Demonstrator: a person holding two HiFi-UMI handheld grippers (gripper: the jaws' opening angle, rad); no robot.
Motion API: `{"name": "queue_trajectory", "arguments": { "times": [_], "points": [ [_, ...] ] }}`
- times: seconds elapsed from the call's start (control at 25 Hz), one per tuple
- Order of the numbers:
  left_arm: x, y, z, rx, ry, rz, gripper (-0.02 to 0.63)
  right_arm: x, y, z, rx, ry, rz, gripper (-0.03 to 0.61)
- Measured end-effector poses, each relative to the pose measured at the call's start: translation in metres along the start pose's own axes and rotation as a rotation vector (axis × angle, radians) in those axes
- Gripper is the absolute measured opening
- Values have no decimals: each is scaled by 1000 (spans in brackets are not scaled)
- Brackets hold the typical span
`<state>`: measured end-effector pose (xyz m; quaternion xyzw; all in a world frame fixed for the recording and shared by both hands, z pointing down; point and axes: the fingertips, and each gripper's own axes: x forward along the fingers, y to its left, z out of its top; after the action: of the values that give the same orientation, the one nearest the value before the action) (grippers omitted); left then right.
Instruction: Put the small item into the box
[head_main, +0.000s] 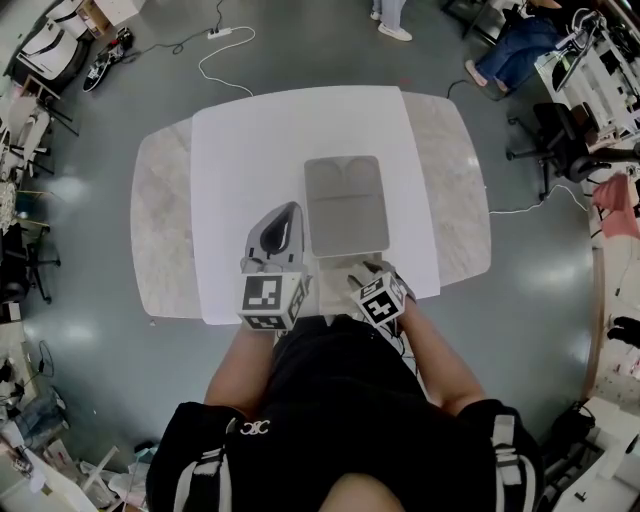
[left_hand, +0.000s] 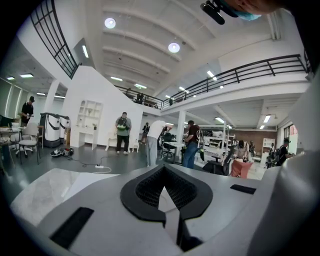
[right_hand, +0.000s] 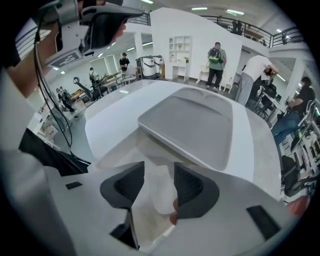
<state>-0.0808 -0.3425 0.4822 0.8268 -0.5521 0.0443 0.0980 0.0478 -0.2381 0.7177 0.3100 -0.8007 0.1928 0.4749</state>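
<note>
We read the right gripper as the working one. It tilts steeply down just in front of the box's near edge, with its jaws wide apart. A pale, soft-looking small item lies between them on the white sheet. The pads do not visibly squeeze it, so we judge this a loose straddle rather than a grip, set up either to take the item or to leave it.

The box sits in the middle of the worktop, straight ahead of that gripper and a short carry away. The left gripper points almost level past the box's left side. Its jaw tips are together with nothing between them, which suggests it is parked clear of the route.

Several things stay unclear to us. We cannot tell whether the box's grey top is a closed lid or a shallow open tray, what the item actually is, or what the reddish spot at the base of the right gripper's jaw is. In the head view the item is hidden under the gripper.
</note>
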Motion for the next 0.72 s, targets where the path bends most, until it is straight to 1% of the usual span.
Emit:
{"name": "queue_trajectory", "arguments": {
  "times": [0.04, 0.2, 0.28, 0.4, 0.52, 0.72],
  "points": [
    [0, 0, 0, -1, 0, -4, 12, -3, -3, 4, 9, -20, -18, 177],
    [4, -6, 3, -6, -5, -25, 12, -26, -22, 20, 45, -137, -126, 62],
    [6, -10, 6, -5, -9, -32, 12, -40, -33, 29, 73, -211, -170, 28],
    [8, -14, 11, 2, -13, -38, 12, -66, -45, 46, 129, -322, -214, 14],
    [10, -19, 15, 12, -18, -45, 12, -92, -57, 65, 159, -434, -257, 14],
    [11, -21, 21, 27, -16, -61, 12, -137, -71, 100, 233, -628, -305, 12]
  ]
}}
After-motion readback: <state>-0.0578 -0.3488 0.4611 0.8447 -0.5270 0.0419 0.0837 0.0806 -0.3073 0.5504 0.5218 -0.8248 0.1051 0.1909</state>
